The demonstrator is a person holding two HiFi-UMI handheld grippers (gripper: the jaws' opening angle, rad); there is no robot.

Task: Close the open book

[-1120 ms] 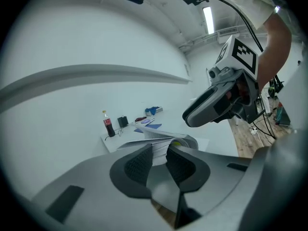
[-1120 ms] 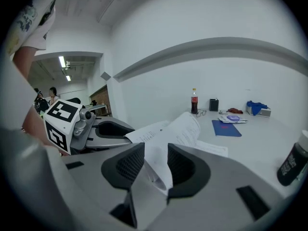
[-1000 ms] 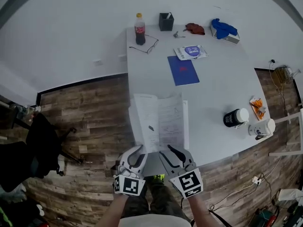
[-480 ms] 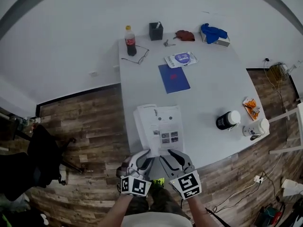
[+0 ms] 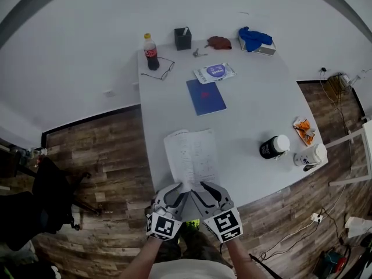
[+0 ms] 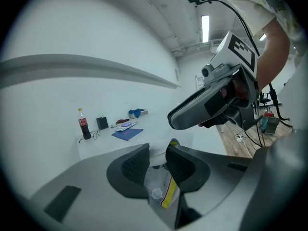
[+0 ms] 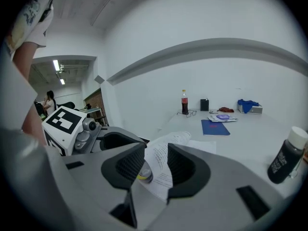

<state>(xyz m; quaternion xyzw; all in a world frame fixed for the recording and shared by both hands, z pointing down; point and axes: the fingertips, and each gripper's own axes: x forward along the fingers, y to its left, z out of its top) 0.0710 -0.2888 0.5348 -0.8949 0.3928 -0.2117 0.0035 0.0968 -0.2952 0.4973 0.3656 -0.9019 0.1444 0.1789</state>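
Where the book lies on the table, left gripper and right gripper each pinch its near edge.

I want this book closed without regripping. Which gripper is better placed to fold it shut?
Probably the right. The right gripper pinches the lifted, curling page of the white printed paper book, ready to lay it over; the left gripper just pins the near edge.
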